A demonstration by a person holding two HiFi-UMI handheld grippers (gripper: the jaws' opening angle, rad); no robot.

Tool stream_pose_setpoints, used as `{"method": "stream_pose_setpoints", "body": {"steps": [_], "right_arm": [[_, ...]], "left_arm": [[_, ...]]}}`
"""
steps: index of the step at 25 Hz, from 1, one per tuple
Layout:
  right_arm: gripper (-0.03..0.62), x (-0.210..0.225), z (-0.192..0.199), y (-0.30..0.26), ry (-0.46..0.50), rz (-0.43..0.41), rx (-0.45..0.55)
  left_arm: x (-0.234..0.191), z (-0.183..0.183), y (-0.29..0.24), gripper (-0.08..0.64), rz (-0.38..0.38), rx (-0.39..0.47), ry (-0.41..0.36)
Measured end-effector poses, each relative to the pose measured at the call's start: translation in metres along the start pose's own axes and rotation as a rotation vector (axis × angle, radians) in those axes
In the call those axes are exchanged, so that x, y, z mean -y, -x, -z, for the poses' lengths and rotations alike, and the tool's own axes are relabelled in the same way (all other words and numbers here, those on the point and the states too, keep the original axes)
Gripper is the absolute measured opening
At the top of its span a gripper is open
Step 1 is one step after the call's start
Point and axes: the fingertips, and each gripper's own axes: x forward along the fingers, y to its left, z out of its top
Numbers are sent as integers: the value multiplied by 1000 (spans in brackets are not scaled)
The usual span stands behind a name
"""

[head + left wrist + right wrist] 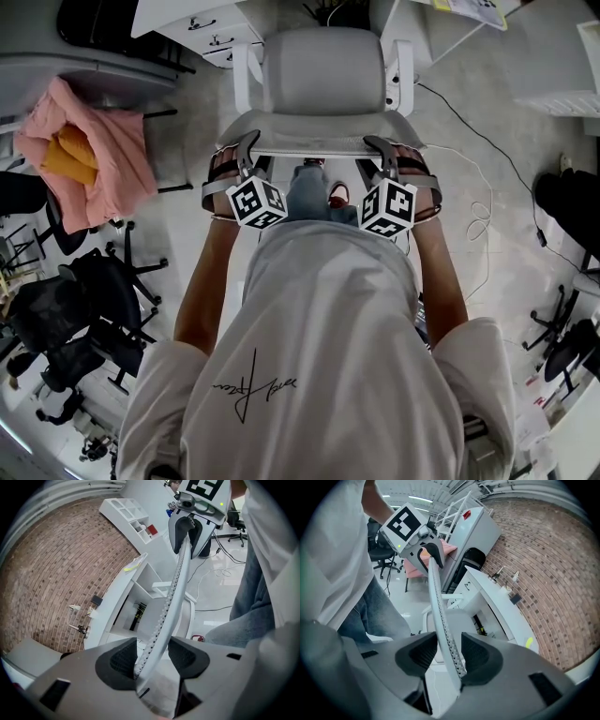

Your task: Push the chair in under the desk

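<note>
A white chair [323, 80] stands in front of me, its seat towards the white desk [187, 14]. The thin top rim of its backrest [319, 150] runs between my two grippers. My left gripper [249, 142] straddles the rim's left end, my right gripper [381, 144] its right end. In the left gripper view the perforated rim [176, 588] passes between the jaws of the left gripper [152, 656], with a gap on one side. The right gripper view shows the rim [436, 597] between the jaws of the right gripper [445, 651], which stand open and do not clamp it.
A pink cloth [94, 150] lies over a seat at the left. Black office chairs [84, 309] crowd the lower left. Cables [478, 216] trail over the floor at the right. A white drawer unit [220, 42] stands under the desk's left part. A brick wall [553, 564] backs the desk.
</note>
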Motion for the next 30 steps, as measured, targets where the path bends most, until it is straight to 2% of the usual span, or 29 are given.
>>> {"method": "stream_pose_setpoints", "body": {"steps": [14,22,30], "right_arm": [[184,40,-13,-25,54,97,45],[207,52,6,-22,52,85,30],[199,42,1,-23,61,110,24]], "left_arm": [[-43,-2,-33,218,-12,-34,17],[-30,-21,-26,216,-43,7,17],[-31,-13,-28,218,-32,0,9]]}}
